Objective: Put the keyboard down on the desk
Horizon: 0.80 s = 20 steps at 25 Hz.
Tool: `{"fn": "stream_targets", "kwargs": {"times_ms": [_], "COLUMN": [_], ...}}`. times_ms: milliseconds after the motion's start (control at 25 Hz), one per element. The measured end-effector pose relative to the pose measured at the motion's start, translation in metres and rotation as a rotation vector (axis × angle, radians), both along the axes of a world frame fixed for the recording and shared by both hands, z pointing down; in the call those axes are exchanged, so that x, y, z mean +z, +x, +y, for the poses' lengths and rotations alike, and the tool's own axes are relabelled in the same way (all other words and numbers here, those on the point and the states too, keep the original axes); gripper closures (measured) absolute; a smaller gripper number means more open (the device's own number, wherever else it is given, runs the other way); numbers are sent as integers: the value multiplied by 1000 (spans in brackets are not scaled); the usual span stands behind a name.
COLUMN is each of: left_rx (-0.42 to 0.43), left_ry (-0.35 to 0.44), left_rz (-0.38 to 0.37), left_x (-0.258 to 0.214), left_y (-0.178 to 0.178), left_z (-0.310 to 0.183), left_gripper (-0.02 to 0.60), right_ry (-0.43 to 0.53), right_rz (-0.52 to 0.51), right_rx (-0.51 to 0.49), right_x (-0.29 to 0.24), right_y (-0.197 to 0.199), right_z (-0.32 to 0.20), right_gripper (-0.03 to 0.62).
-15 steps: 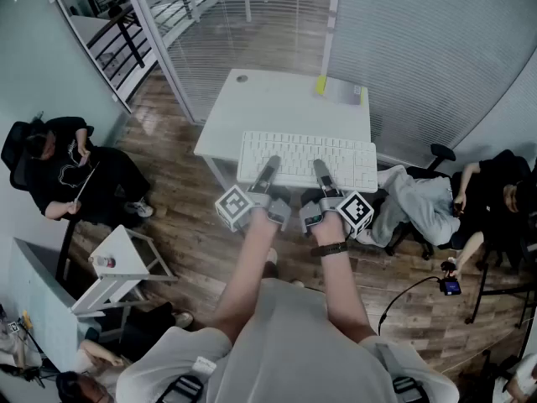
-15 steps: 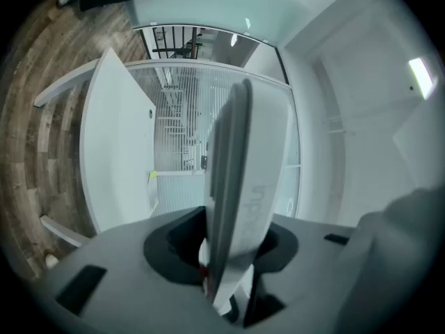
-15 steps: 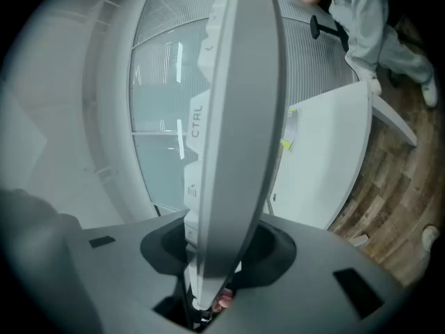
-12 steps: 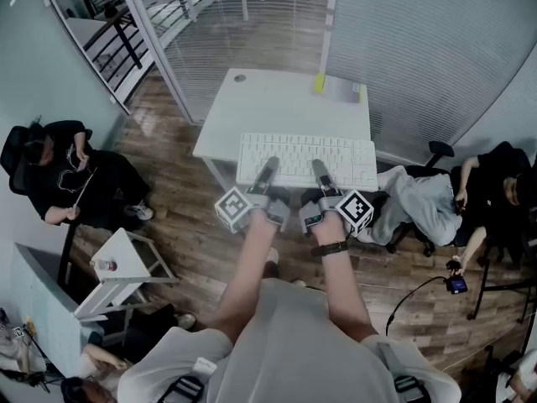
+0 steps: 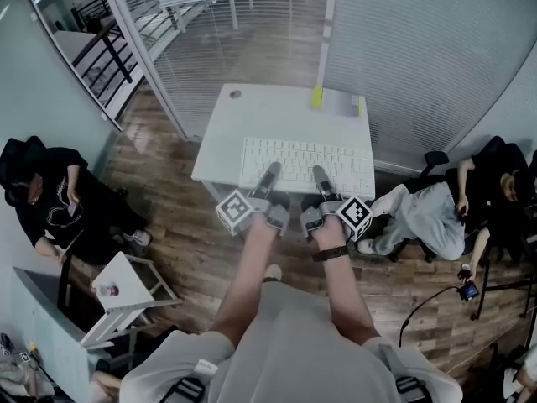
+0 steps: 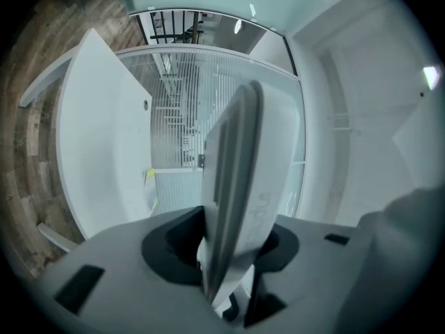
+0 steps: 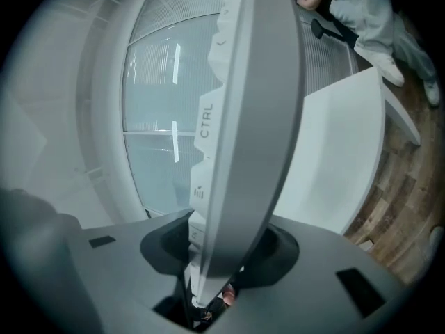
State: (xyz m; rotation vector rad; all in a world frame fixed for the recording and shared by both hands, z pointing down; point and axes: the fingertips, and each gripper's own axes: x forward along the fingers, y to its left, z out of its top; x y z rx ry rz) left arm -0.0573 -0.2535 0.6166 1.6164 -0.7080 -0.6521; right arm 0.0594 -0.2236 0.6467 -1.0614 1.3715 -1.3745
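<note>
Head view | left tongs (image 5: pixel 268 173), right tongs (image 5: pixel 320 175): both clamped on flat white plastic keyboard (image 5: pixel 307 159) | keyboard long axis parallel to front edge of white rectangular tabletop (image 5: pixel 277 112), just above it

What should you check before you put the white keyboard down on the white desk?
1. Grip of left gripper on white rectangular plastic keyboard: ok.
2. Grip of right gripper on keyboard: ok.
3. Bare room on white rectangular desk: ok.
4. Small yellow object at desk's far edge clear of keyboard: ok.
5. Keyboard touching desk yet: cannot tell.
</note>
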Motion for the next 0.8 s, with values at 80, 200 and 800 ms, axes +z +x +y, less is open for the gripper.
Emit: {"fn": "stream_targets", "kwargs": {"times_ms": [80, 200, 800], "left_rx": [14, 32, 140], "left_ry": [9, 25, 47], "left_rz": [9, 35, 66], "left_x": [-4, -11, -40], "left_y": [-4, -8, 8], "left_z": [-28, -58, 76], "left_gripper": [436, 436, 436], "right_ry": [22, 56, 63], "right_rz": [6, 12, 127], "right_rx": [14, 25, 56], "right_x": [-4, -11, -41], "right_y": [-5, -10, 4], "right_z": [-27, -56, 87], "right_gripper": [451, 451, 451]}}
